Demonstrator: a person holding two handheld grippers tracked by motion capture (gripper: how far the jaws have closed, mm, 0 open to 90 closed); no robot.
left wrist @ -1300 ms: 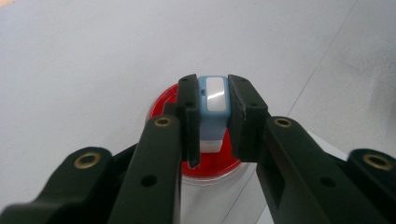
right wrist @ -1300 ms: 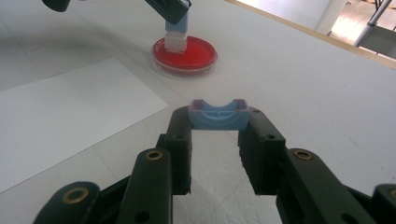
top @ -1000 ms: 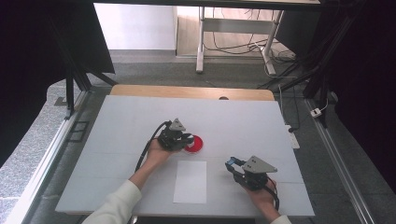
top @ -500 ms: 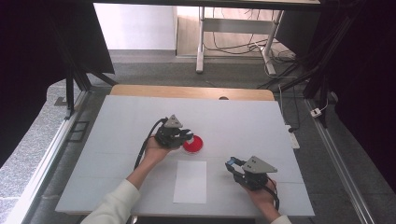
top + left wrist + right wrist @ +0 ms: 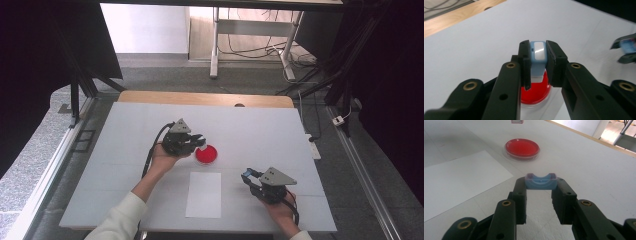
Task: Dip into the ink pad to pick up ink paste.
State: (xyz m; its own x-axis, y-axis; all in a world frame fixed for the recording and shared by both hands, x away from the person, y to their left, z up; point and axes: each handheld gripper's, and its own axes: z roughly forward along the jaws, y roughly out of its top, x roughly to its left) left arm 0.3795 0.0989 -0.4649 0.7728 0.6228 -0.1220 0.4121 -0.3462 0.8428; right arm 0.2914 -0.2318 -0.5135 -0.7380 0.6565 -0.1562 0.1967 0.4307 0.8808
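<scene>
I have 2 small blue pieces in hand, 1 in each gripper, and the red petri dish (image 5: 206, 154) is the landmark everything turns on. My left gripper (image 5: 196, 141) hangs just above the dish's near-left edge, jaws clenched on a narrow blue piece with a white face (image 5: 538, 53); in the left gripper view the red dish sits directly below that piece. My right gripper (image 5: 248, 176) rests on the counter (image 5: 280, 130) well to the right of the dish and nearer to me, jaws clenched on a blue clip with a curved notch (image 5: 540, 181). A white sheet of paper (image 5: 203, 194) lies just on my side of the dish, untouched.

I judge the step to be carrying the left piece over the dish, with the right clip waiting its turn. What the piece is for I cannot tell. The next move calls for a steady descent straight toward the dish's centre, keeping the grip tight and the piece upright, without nudging the shallow dish sideways across the smooth counter.
</scene>
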